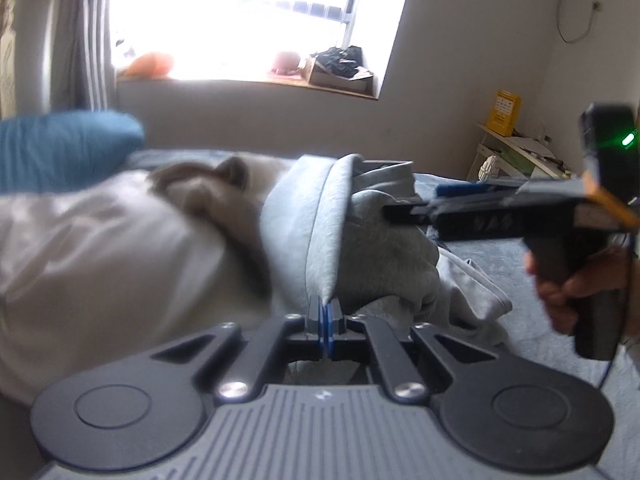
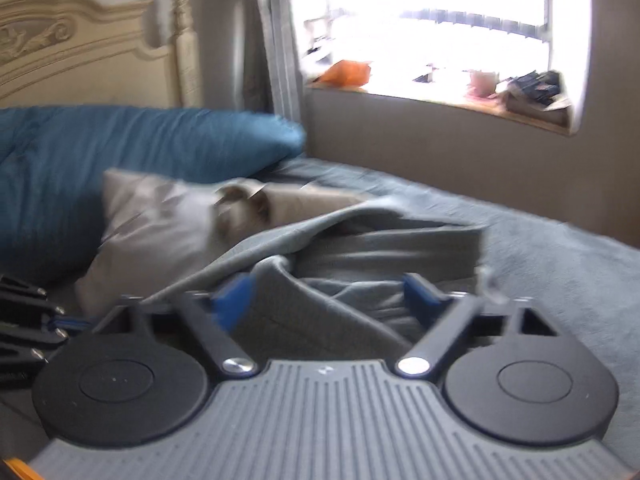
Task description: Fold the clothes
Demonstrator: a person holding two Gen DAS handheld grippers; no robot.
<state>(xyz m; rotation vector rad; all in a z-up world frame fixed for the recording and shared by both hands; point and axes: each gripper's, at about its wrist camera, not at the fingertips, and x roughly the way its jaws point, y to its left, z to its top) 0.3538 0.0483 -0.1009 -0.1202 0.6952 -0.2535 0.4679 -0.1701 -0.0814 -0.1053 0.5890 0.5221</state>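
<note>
Far to my left a blue pillow (image 1: 64, 148) is lying at the head of the bed, and just beside it a pale beige garment (image 1: 100, 248) is sprawling across the blue-grey bedspread (image 2: 540, 248), with a darker taupe piece (image 1: 208, 184) bunching on top of it. Moving rightward, I am pinching the edge of the grey sweatshirt (image 1: 320, 220) with my left gripper (image 1: 325, 312): its blue pads are pressing together on the fabric, and the cloth is rising from them in a tall curved fold. The rest of that sweatshirt is lying crumpled on the bedspread beyond and to the right of the fold. Further right, my right gripper (image 2: 332, 300) is hanging over the same heap; its jaws are standing wide apart, the grey cloth is showing between the fingers, but the pads are not pressing on it. In the left wrist view my right hand (image 1: 568, 284) is wrapping around that gripper's black handle. At the far right a white shelf (image 1: 516, 148) is standing against the wall with a yellow box (image 1: 503, 112) on it, and behind everything a bright window (image 1: 256, 16) is glaring over a cluttered sill.
</note>
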